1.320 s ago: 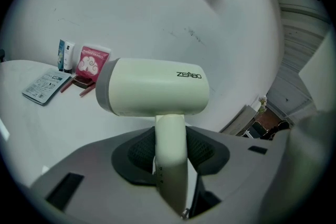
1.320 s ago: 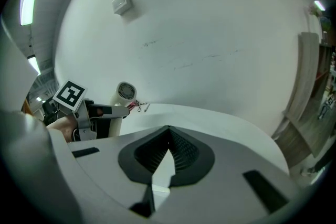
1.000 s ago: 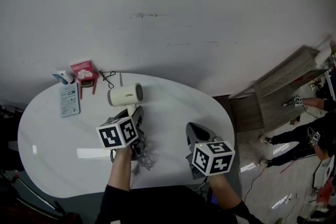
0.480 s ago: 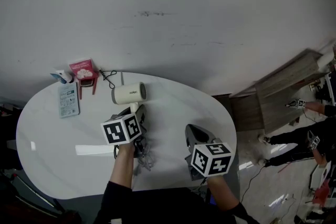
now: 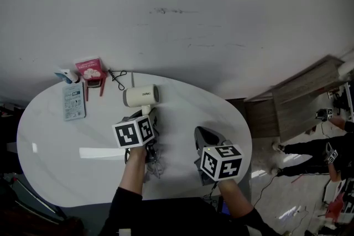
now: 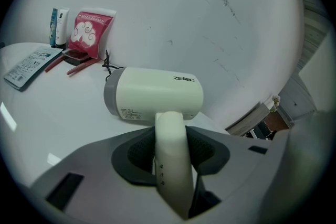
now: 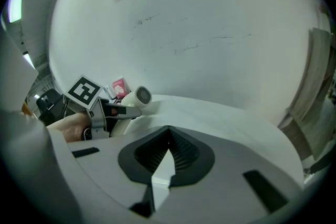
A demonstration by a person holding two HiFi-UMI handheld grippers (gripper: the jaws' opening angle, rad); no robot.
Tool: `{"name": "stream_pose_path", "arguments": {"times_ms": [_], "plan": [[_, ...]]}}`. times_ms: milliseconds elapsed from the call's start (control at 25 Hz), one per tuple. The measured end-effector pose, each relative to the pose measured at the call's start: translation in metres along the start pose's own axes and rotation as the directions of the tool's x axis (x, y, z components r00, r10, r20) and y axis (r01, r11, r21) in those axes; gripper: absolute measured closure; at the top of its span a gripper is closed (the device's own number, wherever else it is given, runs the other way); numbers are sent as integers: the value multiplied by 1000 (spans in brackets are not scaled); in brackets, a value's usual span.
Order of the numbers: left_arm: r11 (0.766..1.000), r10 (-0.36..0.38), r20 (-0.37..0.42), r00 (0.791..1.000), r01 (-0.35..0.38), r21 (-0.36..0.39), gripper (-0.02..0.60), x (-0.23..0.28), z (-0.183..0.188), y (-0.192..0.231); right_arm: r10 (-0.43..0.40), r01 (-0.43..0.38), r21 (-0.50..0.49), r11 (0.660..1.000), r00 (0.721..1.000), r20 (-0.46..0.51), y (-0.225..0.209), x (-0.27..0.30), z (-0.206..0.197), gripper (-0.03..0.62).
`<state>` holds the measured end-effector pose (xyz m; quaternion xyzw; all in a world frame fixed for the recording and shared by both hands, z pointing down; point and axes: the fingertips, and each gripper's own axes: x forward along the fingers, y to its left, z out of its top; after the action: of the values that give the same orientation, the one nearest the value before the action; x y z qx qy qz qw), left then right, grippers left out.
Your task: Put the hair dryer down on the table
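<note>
Left claw [image 6: 169, 136]: pinching hair dryer [image 6: 155, 94] by its handle, body just ahead, low over worktop [image 6: 58, 113] | right claw [image 7: 169, 136]: pressed together, empty | progress: I judge the lowering nearly done, release not yet made.

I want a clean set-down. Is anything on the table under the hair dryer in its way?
Nothing visible does. The left gripper holds the hair dryer by its handle, with bare table beneath it. The red packet and the leaflet lie well off to its left in the head view.
</note>
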<state>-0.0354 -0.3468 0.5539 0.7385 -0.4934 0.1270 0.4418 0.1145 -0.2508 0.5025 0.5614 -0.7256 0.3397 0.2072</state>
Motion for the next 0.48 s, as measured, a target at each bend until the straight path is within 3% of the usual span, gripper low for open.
{"name": "stream_pose_path", "arguments": {"times_ms": [480], "plan": [[1000, 23, -26, 999, -23, -5, 419, 7, -5, 1, 73, -79, -76, 994, 994, -80, 24, 47, 13, 592]]}}
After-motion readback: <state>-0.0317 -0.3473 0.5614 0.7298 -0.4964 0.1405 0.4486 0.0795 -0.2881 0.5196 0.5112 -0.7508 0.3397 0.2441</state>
